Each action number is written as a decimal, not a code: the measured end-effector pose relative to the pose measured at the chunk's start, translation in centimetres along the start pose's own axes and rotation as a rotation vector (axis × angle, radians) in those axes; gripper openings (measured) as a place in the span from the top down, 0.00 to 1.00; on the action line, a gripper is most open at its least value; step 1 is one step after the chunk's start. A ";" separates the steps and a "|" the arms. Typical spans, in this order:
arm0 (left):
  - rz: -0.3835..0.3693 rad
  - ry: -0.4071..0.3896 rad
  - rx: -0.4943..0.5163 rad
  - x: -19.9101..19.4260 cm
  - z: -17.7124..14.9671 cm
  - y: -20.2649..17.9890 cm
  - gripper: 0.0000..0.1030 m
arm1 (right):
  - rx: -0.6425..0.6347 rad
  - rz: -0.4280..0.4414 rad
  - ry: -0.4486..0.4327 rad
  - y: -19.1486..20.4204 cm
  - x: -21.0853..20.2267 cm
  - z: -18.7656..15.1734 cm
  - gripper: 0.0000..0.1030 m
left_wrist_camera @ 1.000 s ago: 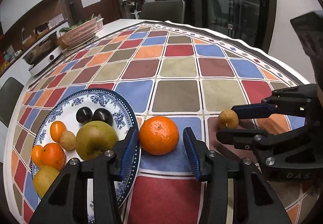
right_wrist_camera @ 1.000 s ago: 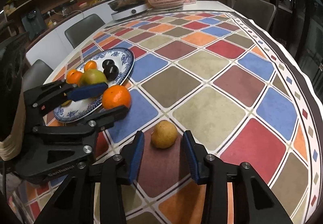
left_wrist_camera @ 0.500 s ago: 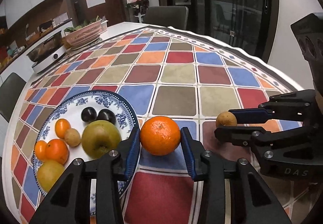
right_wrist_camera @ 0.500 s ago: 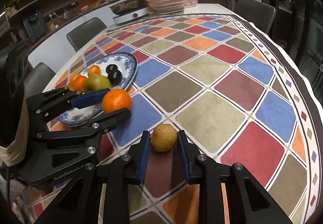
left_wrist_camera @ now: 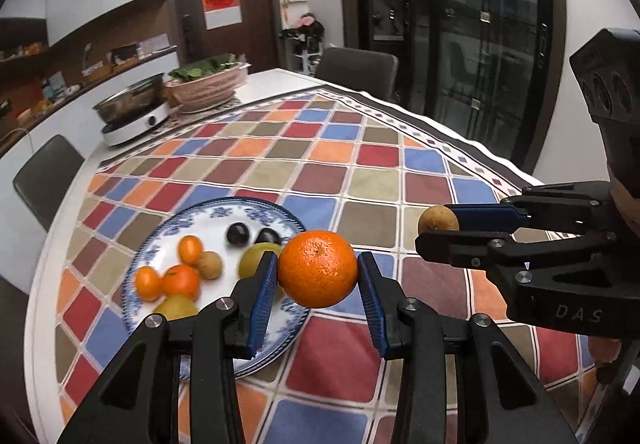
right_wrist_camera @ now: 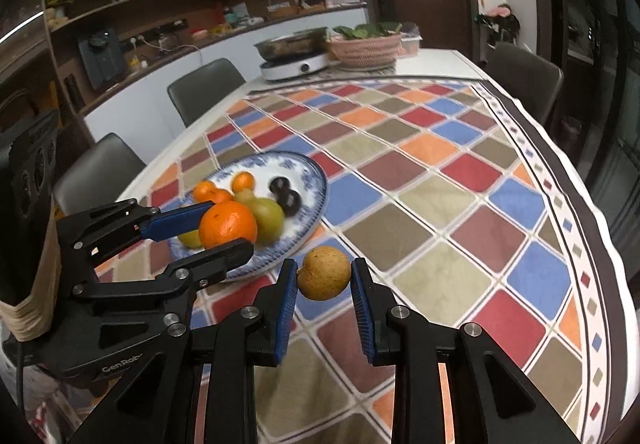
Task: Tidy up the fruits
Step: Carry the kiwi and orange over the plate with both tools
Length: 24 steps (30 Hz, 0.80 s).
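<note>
My left gripper [left_wrist_camera: 318, 270] is shut on a large orange [left_wrist_camera: 318, 268] and holds it above the checked tablecloth, just right of the blue-and-white plate [left_wrist_camera: 208, 213]. My right gripper [right_wrist_camera: 324, 274] is shut on a small brown-yellow fruit [right_wrist_camera: 324, 273], also lifted off the cloth. In the left wrist view the right gripper [left_wrist_camera: 440, 224] shows at the right with that fruit [left_wrist_camera: 436, 217]. In the right wrist view the left gripper [right_wrist_camera: 224, 228] and its orange [right_wrist_camera: 227, 224] hang over the plate's [right_wrist_camera: 316, 179] near edge. The plate holds small oranges, two dark plums, a green apple and a yellow fruit.
At the table's far end stand an electric hotpot [right_wrist_camera: 294, 59] and a pink basket of greens [right_wrist_camera: 366, 45]. Dark chairs [right_wrist_camera: 202, 87] line the left side and the far corner. The patterned tablecloth [right_wrist_camera: 440, 179] stretches to the right of the plate.
Both grippers closed on their fruits, the left on the orange and the right on the small brown-yellow fruit, and both then rose off the tablecloth with them.
</note>
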<state>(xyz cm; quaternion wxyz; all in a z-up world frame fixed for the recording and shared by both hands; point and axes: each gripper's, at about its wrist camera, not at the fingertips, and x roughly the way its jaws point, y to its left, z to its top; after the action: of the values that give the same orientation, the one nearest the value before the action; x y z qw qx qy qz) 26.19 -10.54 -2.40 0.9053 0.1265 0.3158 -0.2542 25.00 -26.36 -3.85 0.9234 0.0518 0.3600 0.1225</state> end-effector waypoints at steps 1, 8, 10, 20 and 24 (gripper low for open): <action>0.007 -0.002 -0.007 -0.3 0.0 0.2 0.61 | -0.005 0.005 -0.003 0.3 -0.1 0.2 0.72; 0.043 -0.031 -0.072 -2.6 0.5 2.5 0.61 | -0.042 0.045 -0.020 2.5 -0.7 2.0 0.72; 0.053 -0.036 -0.091 -3.0 0.8 3.3 0.61 | -0.055 0.060 -0.019 3.2 -0.5 2.8 0.72; 0.114 -0.025 -0.142 -3.3 1.4 7.7 0.61 | -0.104 0.110 0.008 5.8 2.3 6.6 0.72; 0.124 -0.003 -0.158 -2.6 1.4 9.4 0.61 | -0.128 0.121 0.025 6.7 3.8 7.7 0.72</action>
<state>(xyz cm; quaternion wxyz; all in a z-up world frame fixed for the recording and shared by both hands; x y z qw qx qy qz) 30.28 -2.25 0.98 0.9270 0.0737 0.3250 -0.1721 31.67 -18.91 0.58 0.9111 0.0128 0.3593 0.2014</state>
